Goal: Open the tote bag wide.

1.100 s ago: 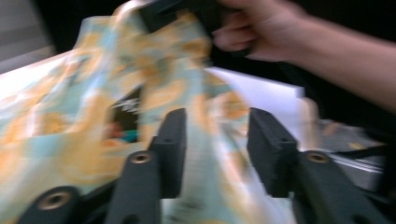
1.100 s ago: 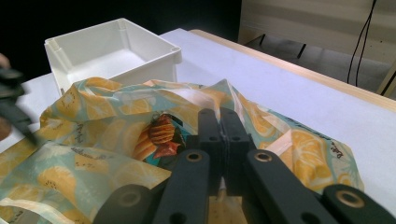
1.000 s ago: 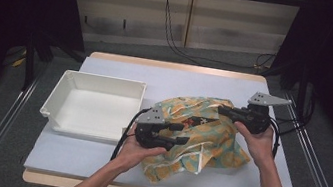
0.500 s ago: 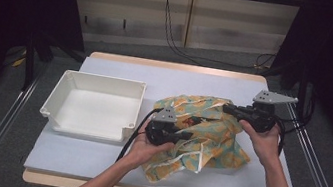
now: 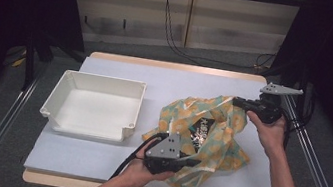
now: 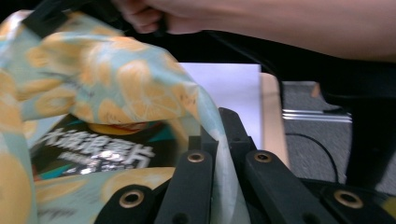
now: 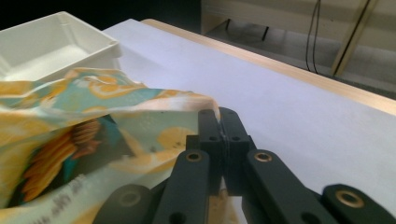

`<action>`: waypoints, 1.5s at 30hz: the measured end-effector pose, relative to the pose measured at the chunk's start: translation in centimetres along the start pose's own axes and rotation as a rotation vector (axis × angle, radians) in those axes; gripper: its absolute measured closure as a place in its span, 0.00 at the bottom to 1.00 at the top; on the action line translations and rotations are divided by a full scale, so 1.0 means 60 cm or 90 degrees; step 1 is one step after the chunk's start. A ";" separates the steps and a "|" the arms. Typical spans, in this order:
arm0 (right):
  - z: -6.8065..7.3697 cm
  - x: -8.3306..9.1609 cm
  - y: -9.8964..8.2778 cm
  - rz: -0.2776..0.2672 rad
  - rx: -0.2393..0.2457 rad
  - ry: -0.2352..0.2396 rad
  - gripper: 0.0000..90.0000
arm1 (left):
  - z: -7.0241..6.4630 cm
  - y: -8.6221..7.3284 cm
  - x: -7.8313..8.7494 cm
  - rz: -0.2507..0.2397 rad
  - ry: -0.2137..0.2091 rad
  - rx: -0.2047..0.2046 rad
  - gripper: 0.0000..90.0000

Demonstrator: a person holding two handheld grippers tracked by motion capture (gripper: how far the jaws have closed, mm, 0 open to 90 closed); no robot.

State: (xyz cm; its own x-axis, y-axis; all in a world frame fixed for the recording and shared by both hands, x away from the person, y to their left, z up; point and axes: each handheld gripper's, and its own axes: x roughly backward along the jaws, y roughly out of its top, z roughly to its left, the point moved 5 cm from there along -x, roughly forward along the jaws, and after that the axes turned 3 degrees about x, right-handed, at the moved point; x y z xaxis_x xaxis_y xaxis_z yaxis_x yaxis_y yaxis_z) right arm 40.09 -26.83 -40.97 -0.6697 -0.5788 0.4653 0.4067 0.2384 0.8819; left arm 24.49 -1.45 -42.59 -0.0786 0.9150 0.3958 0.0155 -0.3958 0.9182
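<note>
Grey floor [image 5: 9,114], pale wall panels [image 5: 182,10], perhaps dark curtains [image 5: 11,3].

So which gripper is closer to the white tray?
The left. The left gripper is clamped on the bag's near edge, just right of the white tray. The right gripper grips the bag's far edge, farther off.

High overview, two close jaw-level views

Teal bag [image 5: 209,130] with orange-fruit print
</note>
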 end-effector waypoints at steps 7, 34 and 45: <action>-0.024 -0.035 -0.019 0.029 -0.020 -0.015 0.99 | -0.015 -0.025 -0.011 0.028 0.003 -0.007 1.00; 0.083 0.032 0.005 0.004 0.045 0.049 0.69 | 0.096 0.008 0.074 -0.096 0.076 0.123 0.73; 0.096 -0.015 -0.005 0.039 0.039 0.072 0.43 | 0.177 -0.058 0.014 0.036 0.161 0.163 0.49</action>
State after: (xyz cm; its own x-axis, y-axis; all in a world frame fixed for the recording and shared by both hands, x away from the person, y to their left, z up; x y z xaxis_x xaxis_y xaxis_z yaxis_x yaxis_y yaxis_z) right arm 36.96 -21.90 -41.20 -0.5691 -0.6446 0.5105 0.4036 0.3219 0.8564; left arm 34.97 1.54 -45.28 -0.3141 0.8314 0.4583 0.2732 -0.3832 0.8823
